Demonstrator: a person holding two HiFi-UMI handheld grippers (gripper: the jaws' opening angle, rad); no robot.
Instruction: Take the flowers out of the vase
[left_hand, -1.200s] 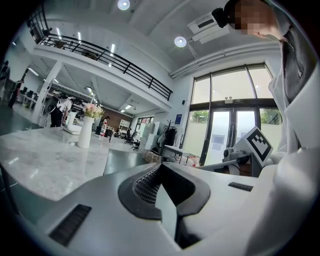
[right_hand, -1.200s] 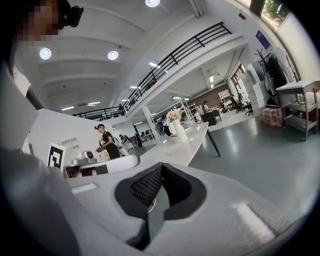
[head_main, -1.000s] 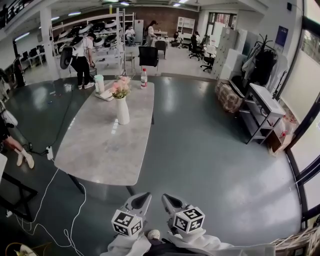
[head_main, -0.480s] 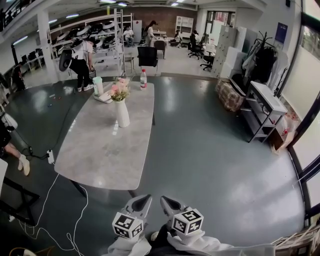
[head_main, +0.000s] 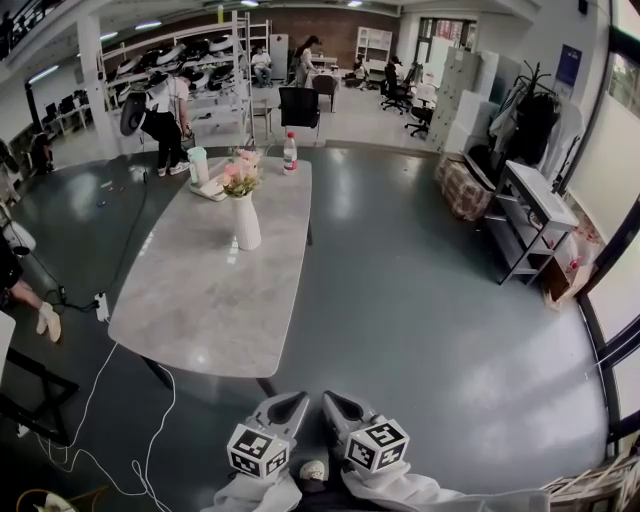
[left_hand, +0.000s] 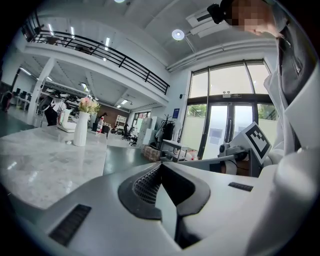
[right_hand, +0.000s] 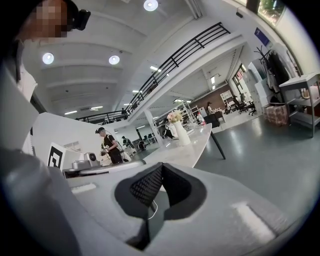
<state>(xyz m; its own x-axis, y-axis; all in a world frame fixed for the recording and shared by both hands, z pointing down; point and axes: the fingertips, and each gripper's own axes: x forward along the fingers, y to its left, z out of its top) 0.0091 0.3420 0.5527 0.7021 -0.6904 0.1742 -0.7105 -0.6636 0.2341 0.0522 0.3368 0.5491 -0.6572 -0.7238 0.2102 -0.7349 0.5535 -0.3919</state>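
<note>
My left claw (head_main: 287, 406) and right claw (head_main: 338, 405) are closed and empty, short of the counter's (head_main: 200, 300) near edge. The flowers (head_main: 241, 175) stand in the vase (head_main: 245, 222) toward its far end.

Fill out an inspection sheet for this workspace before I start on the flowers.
Surface: long grey marble-look table, mostly bare.
Job's things: pink flowers upright in tall white vase, far half of table.
Clutter: red-capped plastic bottle, pale green cup, flat white object at the far end.
Tools: left tool and right tool shut, empty, side by side short of the table.
Cables: white cable and white power strip on floor left of table.
Surroundings: dark glossy floor, grey shelf unit right, person by far racks.
</note>
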